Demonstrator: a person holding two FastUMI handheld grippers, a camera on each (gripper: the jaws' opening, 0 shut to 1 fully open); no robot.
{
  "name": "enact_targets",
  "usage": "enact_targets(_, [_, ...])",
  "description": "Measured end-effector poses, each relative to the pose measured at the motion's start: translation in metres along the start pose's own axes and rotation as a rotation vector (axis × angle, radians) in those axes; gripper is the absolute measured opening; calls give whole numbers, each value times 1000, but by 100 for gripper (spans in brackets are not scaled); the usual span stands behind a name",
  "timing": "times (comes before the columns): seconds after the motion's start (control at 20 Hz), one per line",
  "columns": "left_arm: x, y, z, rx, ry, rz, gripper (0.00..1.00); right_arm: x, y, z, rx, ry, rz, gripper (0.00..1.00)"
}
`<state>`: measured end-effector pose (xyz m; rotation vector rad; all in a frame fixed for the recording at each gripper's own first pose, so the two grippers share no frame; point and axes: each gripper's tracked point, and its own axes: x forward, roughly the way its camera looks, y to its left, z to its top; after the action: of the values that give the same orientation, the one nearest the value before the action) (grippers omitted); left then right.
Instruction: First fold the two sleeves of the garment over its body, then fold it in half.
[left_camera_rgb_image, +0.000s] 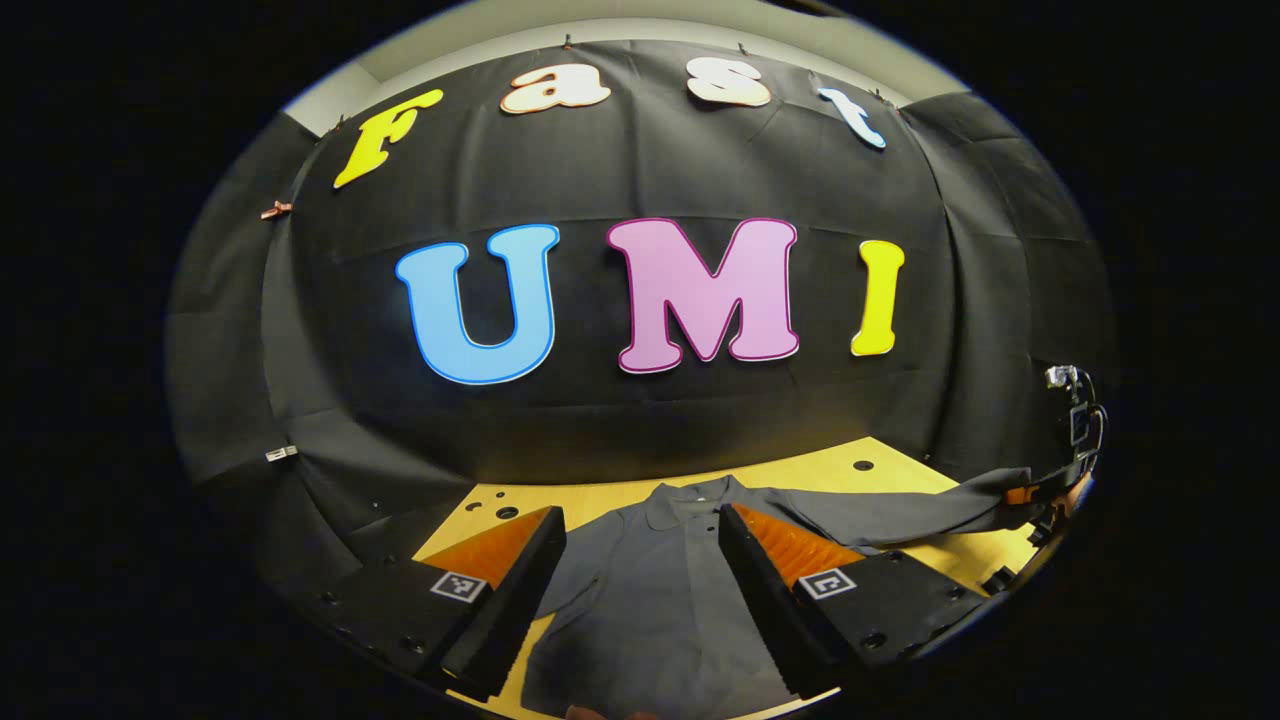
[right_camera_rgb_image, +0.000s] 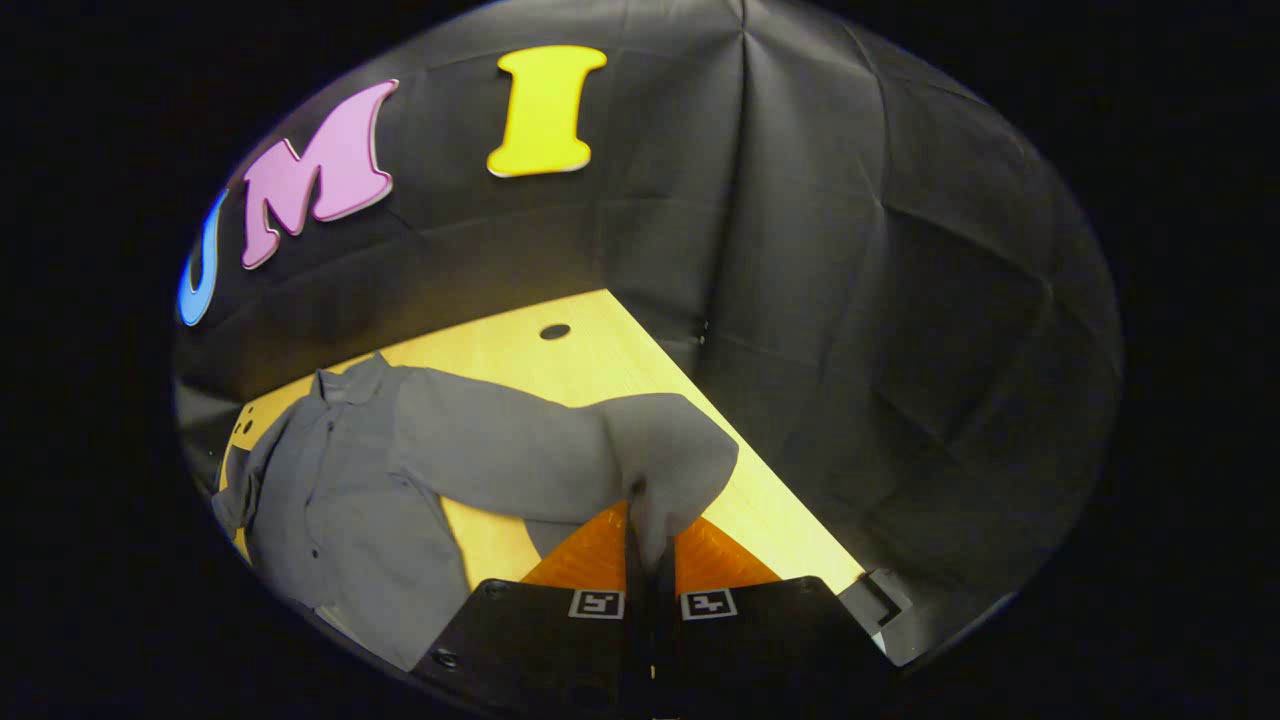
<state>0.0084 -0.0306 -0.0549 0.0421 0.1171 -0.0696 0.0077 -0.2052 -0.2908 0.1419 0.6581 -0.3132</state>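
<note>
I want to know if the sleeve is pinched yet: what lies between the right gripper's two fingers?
The end of the grey sleeve, pinched between the closed right gripper, as the right gripper view shows.

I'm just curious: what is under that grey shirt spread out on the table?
Under the grey collared shirt lies a pale wooden table with small round holes. The tabletop beneath the shirt's body is covered. One sleeve is lifted, pinched in the right tongs.

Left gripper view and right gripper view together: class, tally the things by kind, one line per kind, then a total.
Grey shirt: 1
Wooden table: 1
Grippers: 2, the left gripper open above the shirt, the right gripper shut on the sleeve
Total: 4
</note>
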Motion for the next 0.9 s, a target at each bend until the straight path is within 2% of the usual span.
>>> enact_targets(0.25, [-9,60,-10,-20,-12,1,97,-55,87,43,-1,-125,80,6])
enact_targets(0.5, [-19,119,-26,-43,-6,39,97,-72,191,70,-45,-192,185,6])
enact_targets(0.7, [-26,161,-49,-67,26,70,97,-59,278,65,-114,-196,261,6])
enact_targets(0.9, [-32,201,-75,-82,56,132,97,-45,359,36,-181,-160,337,6])
